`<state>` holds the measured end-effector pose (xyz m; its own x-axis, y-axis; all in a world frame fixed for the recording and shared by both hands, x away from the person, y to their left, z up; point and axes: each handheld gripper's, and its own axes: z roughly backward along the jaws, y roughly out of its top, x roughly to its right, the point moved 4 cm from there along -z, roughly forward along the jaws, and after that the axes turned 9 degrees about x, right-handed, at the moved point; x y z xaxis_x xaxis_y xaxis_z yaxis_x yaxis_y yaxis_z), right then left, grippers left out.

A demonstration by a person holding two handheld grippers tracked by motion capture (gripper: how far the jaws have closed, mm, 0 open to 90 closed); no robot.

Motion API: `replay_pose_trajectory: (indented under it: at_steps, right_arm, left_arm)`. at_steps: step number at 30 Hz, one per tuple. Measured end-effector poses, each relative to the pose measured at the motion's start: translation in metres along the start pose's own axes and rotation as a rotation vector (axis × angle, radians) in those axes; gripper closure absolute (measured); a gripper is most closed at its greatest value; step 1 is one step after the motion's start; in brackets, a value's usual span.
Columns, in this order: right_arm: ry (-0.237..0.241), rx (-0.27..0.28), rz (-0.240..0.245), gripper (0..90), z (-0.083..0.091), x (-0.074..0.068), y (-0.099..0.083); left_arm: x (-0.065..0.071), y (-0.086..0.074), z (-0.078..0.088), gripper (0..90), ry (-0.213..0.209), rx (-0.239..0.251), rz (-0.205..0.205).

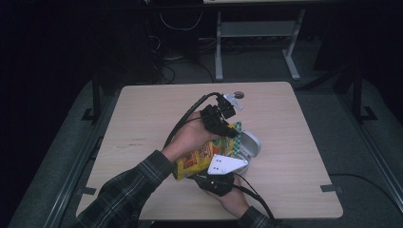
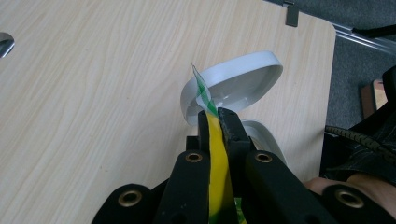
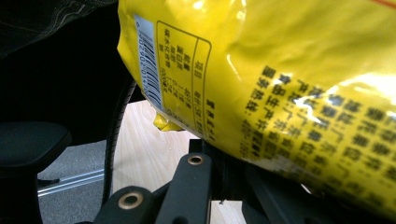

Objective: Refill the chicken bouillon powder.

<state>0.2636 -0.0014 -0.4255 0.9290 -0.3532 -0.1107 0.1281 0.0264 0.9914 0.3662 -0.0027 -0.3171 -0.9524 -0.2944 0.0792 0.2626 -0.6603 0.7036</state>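
A yellow snack bag [image 1: 199,156] with a green top edge hangs tilted above the wooden table [image 1: 142,118]. My left gripper [image 1: 232,131] is shut on the bag's top corner. In the left gripper view the jaws [image 2: 217,114] pinch the yellow film [image 2: 215,158] flat, and the green tip pokes out past them. My right gripper [image 1: 204,175], with its grey plate on top, sits at the bag's lower end. In the right gripper view the bag [image 3: 280,84] covers the fingertips. A white round container [image 1: 251,145] with its hinged lid [image 2: 238,79] open stands just beyond the bag's top.
A small metal disc [image 1: 238,95] lies near the table's far edge. Beyond that edge stand the grey legs of another table [image 1: 218,52]. A black chair seat [image 3: 28,140] shows beside the near edge. Bare tabletop lies to the left and right.
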Motion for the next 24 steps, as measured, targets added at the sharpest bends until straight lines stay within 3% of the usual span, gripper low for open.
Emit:
replay_pose_trajectory:
  at_steps: [24]
  right_arm:
    - [0.001, 0.001, -0.002, 90.0, 0.0002, 0.0001, -0.0001]
  left_arm:
    - [0.0003, 0.0002, -0.001, 89.7, 0.002, 0.003, 0.007]
